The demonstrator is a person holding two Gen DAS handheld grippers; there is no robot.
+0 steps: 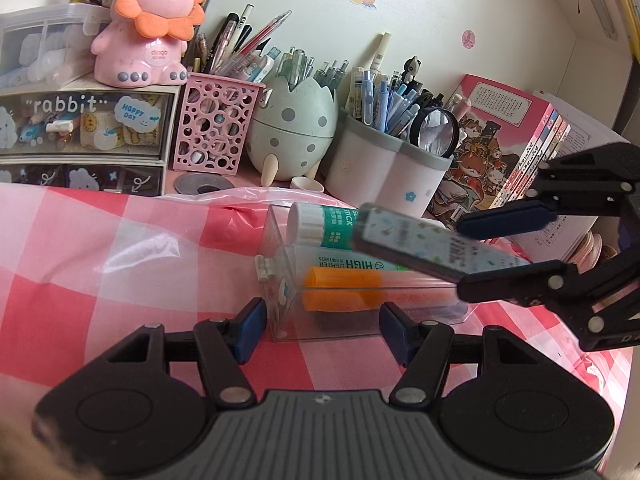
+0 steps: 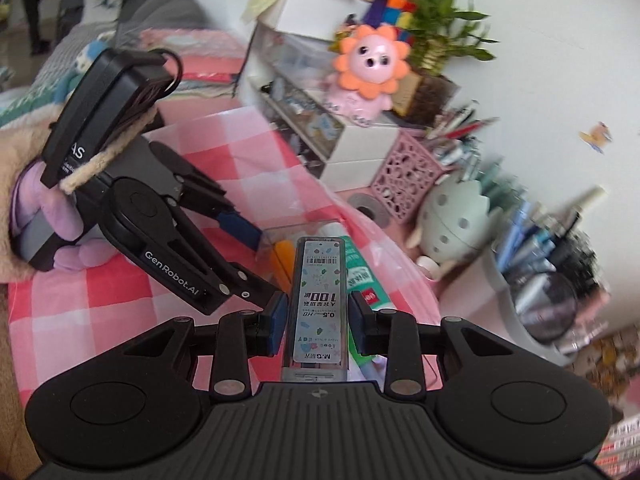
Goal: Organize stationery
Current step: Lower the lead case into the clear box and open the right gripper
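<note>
A clear plastic box (image 1: 280, 280) lies on the pink checked cloth with an orange highlighter (image 1: 340, 288) and a green-labelled glue stick (image 1: 324, 224) inside it. My left gripper (image 1: 322, 330) is shut on the near end of this box, one blue pad on each side. My right gripper (image 1: 496, 254) comes in from the right, shut on a flat patterned pencil-lead case (image 1: 420, 244) that hangs tilted over the box. The right wrist view shows the lead case (image 2: 318, 300) between the right gripper's (image 2: 318, 312) pads, with the box (image 2: 280, 240) and the left gripper (image 2: 260, 256) beyond.
Along the wall stand a rabbit drawer unit (image 1: 80, 136), a pink lion sharpener (image 1: 148, 28), a pink lattice pen holder (image 1: 212, 128), an egg-shaped holder (image 1: 292, 128) and a white pen cup (image 1: 384, 172). Books (image 1: 504, 140) lean at the right. A clear bag (image 1: 224, 196) lies behind the box.
</note>
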